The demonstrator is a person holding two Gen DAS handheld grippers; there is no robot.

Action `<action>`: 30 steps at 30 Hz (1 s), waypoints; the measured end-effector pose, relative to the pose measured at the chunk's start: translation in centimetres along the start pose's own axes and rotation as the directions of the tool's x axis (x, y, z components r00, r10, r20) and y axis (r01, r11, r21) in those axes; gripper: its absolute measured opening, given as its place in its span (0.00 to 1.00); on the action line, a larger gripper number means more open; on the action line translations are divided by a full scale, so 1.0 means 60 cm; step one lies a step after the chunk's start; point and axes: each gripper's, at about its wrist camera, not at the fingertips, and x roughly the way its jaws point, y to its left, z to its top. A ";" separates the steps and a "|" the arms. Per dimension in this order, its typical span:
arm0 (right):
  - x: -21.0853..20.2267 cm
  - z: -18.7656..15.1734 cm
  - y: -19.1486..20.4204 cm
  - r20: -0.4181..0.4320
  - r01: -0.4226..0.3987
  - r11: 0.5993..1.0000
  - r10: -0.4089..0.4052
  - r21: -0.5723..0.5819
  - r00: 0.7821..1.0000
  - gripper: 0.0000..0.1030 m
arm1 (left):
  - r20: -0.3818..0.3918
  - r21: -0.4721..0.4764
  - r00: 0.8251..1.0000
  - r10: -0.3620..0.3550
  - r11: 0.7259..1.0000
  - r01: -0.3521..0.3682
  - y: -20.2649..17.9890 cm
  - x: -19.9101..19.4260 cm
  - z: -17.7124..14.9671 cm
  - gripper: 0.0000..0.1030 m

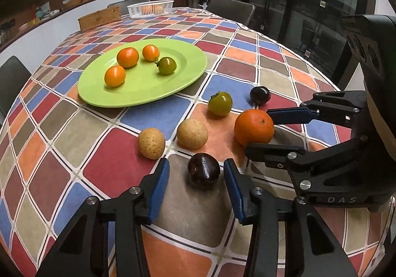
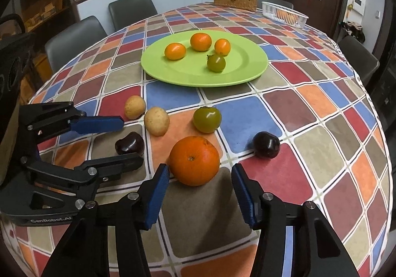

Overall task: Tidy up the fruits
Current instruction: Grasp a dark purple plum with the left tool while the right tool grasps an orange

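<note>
The checked worktop (image 1: 74, 153) fills both views. A green plate (image 1: 138, 96) at upper centre carries three small oranges and a green tomato. Lower down, the large orange (image 2: 194, 160) sits between the right hand-held gripper's (image 2: 200, 178) spread pads, untouched. The left hand-held gripper (image 1: 196, 173) brackets a dark plum (image 1: 203, 171), gaps visible. Only the right view shows grey chairs (image 2: 74, 39).

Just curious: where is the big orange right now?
The big orange sits on the tablecloth, off the green plate, between the open right tongs, with a green tomato just behind it.
</note>
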 end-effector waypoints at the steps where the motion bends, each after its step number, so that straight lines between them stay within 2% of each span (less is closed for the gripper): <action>1: 0.002 0.001 0.000 -0.001 -0.001 1.000 0.001 0.001 1.000 0.50 | -0.003 -0.003 1.000 -0.002 1.000 0.002 0.001 0.001 0.001 0.38; 6: 0.006 0.005 -0.001 -0.004 -0.018 1.000 0.018 0.009 1.000 0.45 | -0.007 -0.011 1.000 -0.029 1.000 0.029 0.000 0.003 0.004 0.26; 8: 0.006 0.007 0.000 -0.004 -0.028 1.000 0.028 0.012 1.000 0.41 | -0.005 -0.010 1.000 -0.027 1.000 0.027 -0.002 0.001 0.005 0.26; 17: -0.010 0.008 0.000 0.012 -0.027 0.999 0.027 0.031 1.000 0.41 | 0.029 -0.017 0.999 -0.020 1.000 0.020 -0.002 -0.027 0.006 0.26; 30: -0.080 0.031 0.022 0.108 -0.024 1.000 0.022 0.015 0.994 0.41 | 0.126 -0.033 0.992 0.003 0.999 0.001 -0.004 -0.101 0.019 0.26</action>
